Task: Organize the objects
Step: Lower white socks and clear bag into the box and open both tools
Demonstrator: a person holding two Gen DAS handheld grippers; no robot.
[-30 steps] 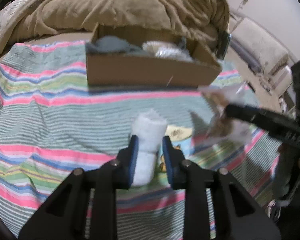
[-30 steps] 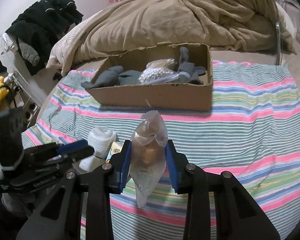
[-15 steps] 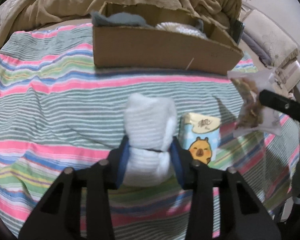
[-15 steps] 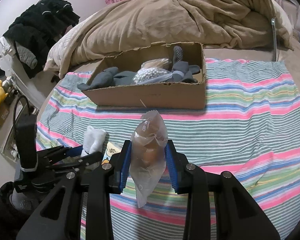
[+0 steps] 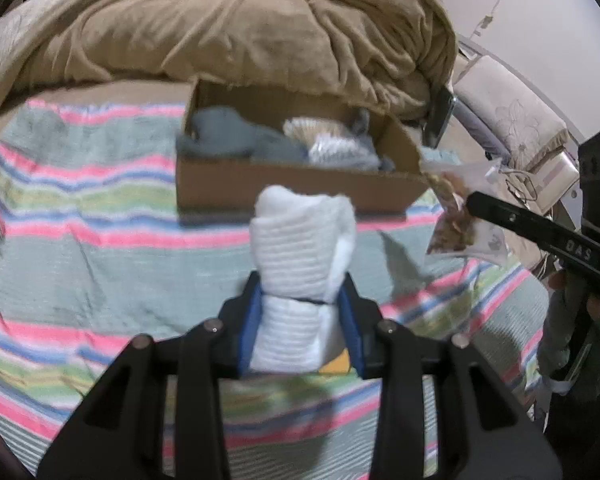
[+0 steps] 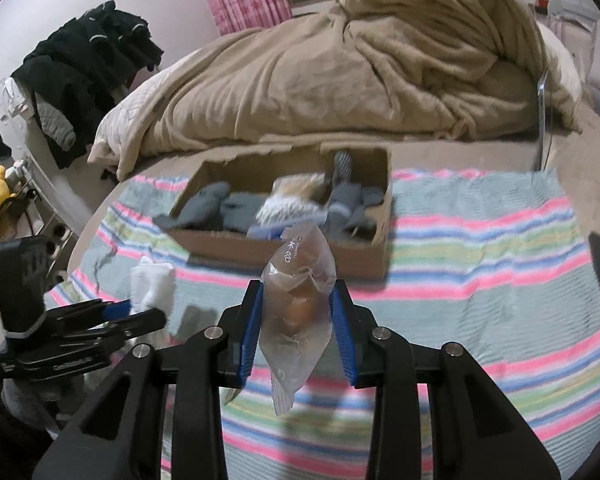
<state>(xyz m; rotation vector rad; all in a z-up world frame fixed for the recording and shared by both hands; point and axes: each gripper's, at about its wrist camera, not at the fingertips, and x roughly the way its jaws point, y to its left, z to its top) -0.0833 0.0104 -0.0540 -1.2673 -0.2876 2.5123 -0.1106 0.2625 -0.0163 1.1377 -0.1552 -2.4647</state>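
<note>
Both tools loaded above the striped blanket — a sock roll in the left, a snack bag in the right.

In the left wrist view, the left tool pinches a rolled white sock at lower centre, its blue pads pressed to the roll's sides. In the right wrist view, the right tool grips a clear plastic snack bag with brownish contents, upright at centre frame. Beyond both, mid-frame, the open cardboard box sits on the striped blanket — grey socks and other bundles lie inside. A tan duvet is heaped across the upper frame, behind the box.
</note>
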